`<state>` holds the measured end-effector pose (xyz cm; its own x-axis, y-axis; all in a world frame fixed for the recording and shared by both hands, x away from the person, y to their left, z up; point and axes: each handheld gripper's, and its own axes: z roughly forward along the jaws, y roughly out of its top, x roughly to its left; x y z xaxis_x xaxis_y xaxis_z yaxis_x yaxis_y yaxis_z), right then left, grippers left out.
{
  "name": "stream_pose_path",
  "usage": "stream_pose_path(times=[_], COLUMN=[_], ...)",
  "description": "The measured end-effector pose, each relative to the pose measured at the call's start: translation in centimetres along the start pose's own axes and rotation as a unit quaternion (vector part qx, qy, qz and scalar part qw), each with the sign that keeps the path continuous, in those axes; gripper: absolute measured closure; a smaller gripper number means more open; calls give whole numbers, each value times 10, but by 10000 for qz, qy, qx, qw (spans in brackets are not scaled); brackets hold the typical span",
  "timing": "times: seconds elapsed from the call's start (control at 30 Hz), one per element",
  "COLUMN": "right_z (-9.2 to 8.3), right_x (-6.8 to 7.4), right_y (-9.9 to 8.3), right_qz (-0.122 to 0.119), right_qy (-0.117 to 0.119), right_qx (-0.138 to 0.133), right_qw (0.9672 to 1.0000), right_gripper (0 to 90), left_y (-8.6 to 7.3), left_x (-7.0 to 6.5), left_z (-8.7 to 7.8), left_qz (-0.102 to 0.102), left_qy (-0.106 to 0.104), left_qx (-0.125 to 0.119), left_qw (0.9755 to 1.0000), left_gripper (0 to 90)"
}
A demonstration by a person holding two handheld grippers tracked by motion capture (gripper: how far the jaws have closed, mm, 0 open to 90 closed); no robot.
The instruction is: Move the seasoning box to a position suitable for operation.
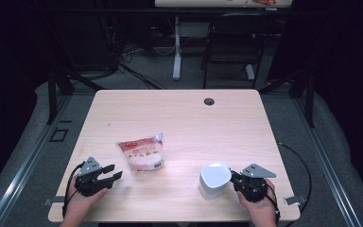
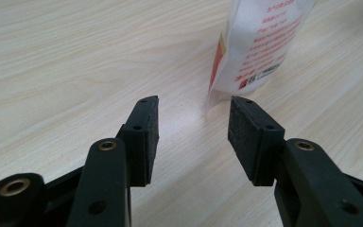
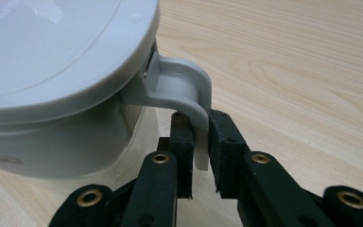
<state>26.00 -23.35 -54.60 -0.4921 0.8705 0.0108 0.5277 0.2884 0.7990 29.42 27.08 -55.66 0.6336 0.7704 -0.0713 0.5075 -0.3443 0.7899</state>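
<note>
A white lidded container (image 1: pixel 214 179) stands near the table's front right. Its curved handle (image 3: pixel 189 94) sticks out toward my right gripper (image 1: pixel 238 179), whose jaws are shut on the handle's lower end (image 3: pixel 200 151). A soft white pouch with red print (image 1: pixel 142 154) lies flat at the front middle, spout pointing away. My left gripper (image 1: pixel 112 173) rests at the front left, a short way from the pouch. In the left gripper view its jaws (image 2: pixel 194 135) stand open over bare wood, with the pouch's corner (image 2: pixel 255 47) just beyond them.
The light wooden table (image 1: pixel 179 118) has a small round cable hole (image 1: pixel 209 101) near its far edge. Behind the table stand a dark chair (image 1: pixel 231 42) and a white desk leg (image 1: pixel 176 47). Cables trail from both grippers off the front edge.
</note>
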Motion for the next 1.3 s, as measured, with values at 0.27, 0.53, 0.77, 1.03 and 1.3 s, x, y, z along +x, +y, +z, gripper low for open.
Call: stream_pose_path(times=[0.27,0.53,0.77,1.03,1.3], right_z=[-9,-25,-34,-41,-42], right_x=[7,6,5,2,-1], right_y=[-3,-6,-7,0,14], right_qz=[-49,144,236,369,294], right_qy=[52,275,379,371,233], right_qx=[155,-158,-328,-508,-486], right_qw=[9999,9994,9985,9973,9981], right_gripper=[812,757,746,767,900], left_y=[0,0,0,0,0], left_x=[-2,-2,-2,-2,-2], left_z=[-1,0,-1,0,0], left_qz=[51,24,20,34,61], left_qy=[2,-18,-21,-32,-21], left_qx=[17,-4,3,8,9], left_qw=[10000,10000,10000,10000,10000], left_gripper=[537,537,537,537,537])
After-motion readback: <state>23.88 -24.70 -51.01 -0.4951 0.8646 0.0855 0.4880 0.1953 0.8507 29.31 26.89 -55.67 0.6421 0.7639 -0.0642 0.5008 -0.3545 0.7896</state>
